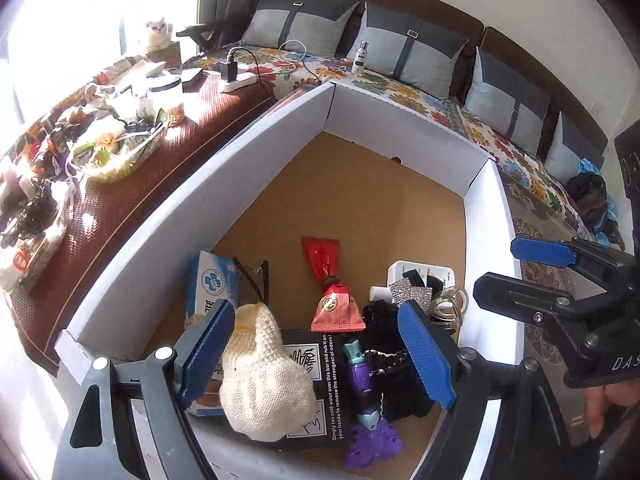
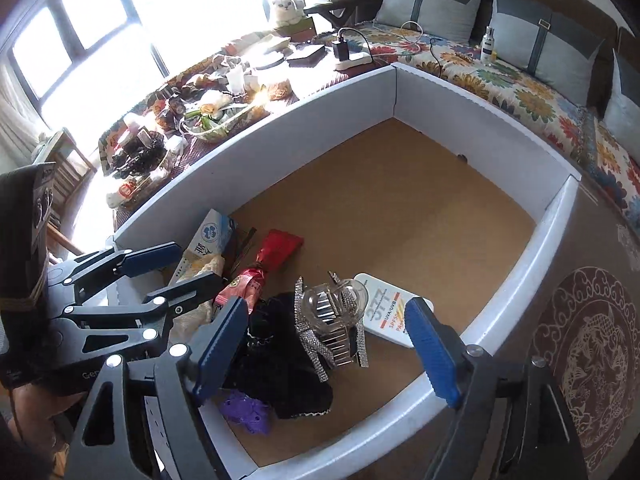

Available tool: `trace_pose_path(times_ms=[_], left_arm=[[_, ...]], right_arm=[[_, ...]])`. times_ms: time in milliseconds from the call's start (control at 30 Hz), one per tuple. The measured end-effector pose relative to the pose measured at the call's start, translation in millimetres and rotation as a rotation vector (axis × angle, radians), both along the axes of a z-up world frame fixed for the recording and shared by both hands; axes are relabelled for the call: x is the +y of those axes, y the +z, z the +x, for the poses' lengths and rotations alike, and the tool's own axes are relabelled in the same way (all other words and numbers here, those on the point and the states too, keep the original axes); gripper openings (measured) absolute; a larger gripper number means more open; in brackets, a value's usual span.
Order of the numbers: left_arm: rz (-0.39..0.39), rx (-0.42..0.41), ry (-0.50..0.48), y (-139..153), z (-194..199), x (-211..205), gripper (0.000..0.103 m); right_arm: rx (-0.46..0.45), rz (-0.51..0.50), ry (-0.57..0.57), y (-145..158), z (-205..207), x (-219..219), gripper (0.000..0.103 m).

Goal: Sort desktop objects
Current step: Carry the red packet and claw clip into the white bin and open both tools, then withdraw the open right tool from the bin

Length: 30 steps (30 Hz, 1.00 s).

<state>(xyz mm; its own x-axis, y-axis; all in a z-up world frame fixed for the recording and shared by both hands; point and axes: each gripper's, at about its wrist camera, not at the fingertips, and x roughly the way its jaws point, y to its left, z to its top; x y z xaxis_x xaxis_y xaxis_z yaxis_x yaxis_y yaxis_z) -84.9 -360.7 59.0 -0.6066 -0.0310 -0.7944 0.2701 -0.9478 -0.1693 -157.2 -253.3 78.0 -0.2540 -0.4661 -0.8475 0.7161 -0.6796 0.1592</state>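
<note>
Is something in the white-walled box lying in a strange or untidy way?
Yes. The items are heaped in one corner of the box, overlapping each other: the cream knitted piece lies on the black printed box, and the clear hair claw sits on the rhinestone strips. Nothing looks spilled or broken.

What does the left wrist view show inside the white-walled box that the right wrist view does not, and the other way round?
Only the left wrist view shows the cream knitted piece whole, lying on a black printed box, and the purple toy at full length. Only the right wrist view shows the clear hair claw plainly, on rhinestone strips, and the print on the white sunscreen. Both show the red packet, the blue-and-white carton, black fabric, and both grippers, left and right, jaws open and empty.
</note>
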Motion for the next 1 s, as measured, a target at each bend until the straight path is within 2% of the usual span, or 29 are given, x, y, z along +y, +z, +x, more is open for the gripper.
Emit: trace_pose_path(times_ms=[100, 167, 233, 367, 433, 600, 767, 867, 1000], left_arm=[[0.015, 0.067, 0.048, 10, 12, -2, 0.086], [0.048, 0.081, 0.084, 12, 15, -4, 0.088], [0.061, 0.043, 0.082, 10, 14, -2, 0.088], [-0.072, 0.064, 0.126, 20, 24, 12, 0.089], [-0.109, 0.061, 0.192, 27, 30, 15, 0.100], [-0.196, 0.069, 0.219, 42, 39, 29, 0.100], [-0.230, 0.041, 0.252, 51, 43, 42, 0.100], [-0.244, -0.008, 0.264, 49, 43, 45, 0.100], [-0.202, 0.004, 0.301, 47, 51, 41, 0.100]], right_arm=[[0.003, 0.003, -0.028, 12, -4, 11, 0.102], [-0.005, 0.007, -0.035, 19, -7, 14, 0.102], [-0.003, 0.011, -0.038, 27, -7, 16, 0.102], [0.049, 0.027, -0.016, 39, 1, 23, 0.102], [0.086, 0.053, 0.000, 41, 5, 24, 0.103], [0.088, 0.085, 0.019, 37, 10, 30, 0.103], [0.082, 0.076, 0.016, 36, 13, 34, 0.103], [0.086, 0.075, 0.022, 35, 17, 32, 0.103], [0.095, 0.083, 0.025, 35, 19, 33, 0.103]])
